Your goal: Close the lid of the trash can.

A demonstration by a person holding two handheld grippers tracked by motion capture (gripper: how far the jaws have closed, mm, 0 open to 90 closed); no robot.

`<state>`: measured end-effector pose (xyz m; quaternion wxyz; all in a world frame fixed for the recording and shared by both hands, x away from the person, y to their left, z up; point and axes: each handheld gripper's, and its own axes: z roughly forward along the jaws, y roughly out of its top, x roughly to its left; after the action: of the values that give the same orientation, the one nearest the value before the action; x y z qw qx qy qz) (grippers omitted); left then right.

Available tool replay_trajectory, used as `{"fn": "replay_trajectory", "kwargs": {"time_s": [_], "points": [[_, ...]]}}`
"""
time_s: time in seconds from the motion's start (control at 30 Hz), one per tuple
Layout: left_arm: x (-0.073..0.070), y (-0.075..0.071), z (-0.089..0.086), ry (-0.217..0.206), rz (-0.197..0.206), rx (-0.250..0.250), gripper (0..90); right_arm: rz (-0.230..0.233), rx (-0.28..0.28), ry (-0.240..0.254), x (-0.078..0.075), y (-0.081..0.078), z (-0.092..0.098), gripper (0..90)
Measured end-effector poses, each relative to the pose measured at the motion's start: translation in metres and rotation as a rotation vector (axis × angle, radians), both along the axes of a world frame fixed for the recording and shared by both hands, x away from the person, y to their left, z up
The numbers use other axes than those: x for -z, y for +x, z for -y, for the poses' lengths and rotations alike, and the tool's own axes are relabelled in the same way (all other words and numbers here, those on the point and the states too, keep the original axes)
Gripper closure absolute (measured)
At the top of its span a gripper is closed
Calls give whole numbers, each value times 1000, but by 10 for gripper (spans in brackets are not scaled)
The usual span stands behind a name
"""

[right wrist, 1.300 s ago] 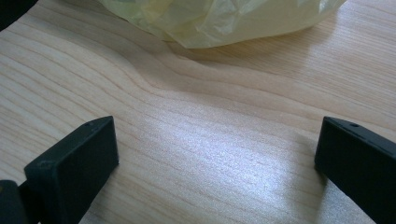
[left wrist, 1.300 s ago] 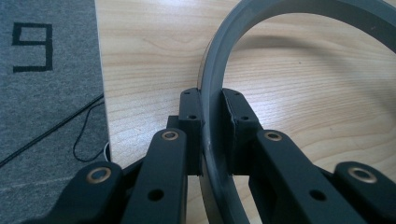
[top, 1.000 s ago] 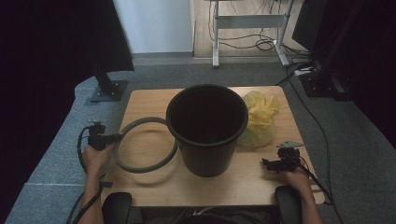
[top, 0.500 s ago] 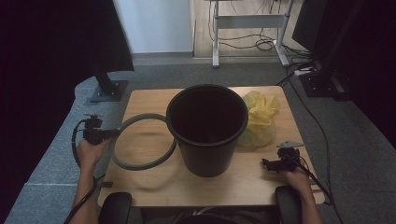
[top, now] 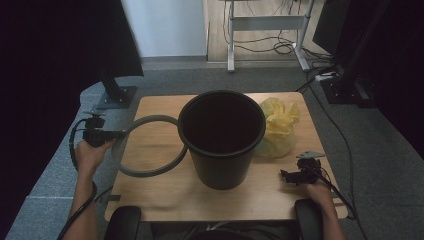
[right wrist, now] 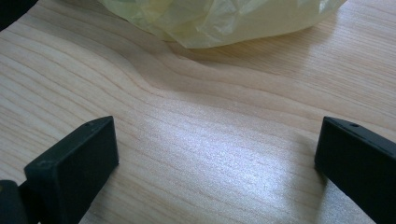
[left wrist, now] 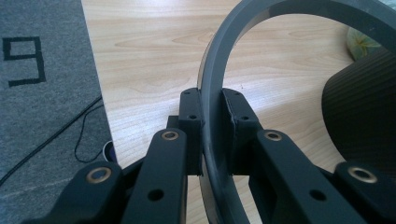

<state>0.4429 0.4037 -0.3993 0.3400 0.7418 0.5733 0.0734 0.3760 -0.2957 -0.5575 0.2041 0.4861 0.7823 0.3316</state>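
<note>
Left gripper (left wrist: 212, 135) clamped on the grey ring (top: 148, 172), lifted beside the black bin (top: 222, 137) over the table (top: 165, 200), right gripper (right wrist: 215, 154) idle with jaws apart near the yellow bag (top: 277, 130); next, likely seating ring on bin rim, needing level alignment

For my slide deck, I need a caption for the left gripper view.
Left gripper clamped on grey ring, black bin beside.

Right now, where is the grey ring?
In the high view the grey ring is left of the black bin, its right side against the bin, its left edge clamped in the left gripper.
</note>
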Motion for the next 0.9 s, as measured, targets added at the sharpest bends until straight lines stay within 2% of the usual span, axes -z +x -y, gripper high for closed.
{"fn": "replay_trajectory", "kwargs": {"time_s": [0.77, 0.9], "points": [[-49, 1, -6, 4, -3, 10, 795, 0, 0, 0, 0, 0, 0, 0], [-57, 2, -7, -6, -3, 9, 795, 1, 0, -1, 0, 0, 0, 0]]}}
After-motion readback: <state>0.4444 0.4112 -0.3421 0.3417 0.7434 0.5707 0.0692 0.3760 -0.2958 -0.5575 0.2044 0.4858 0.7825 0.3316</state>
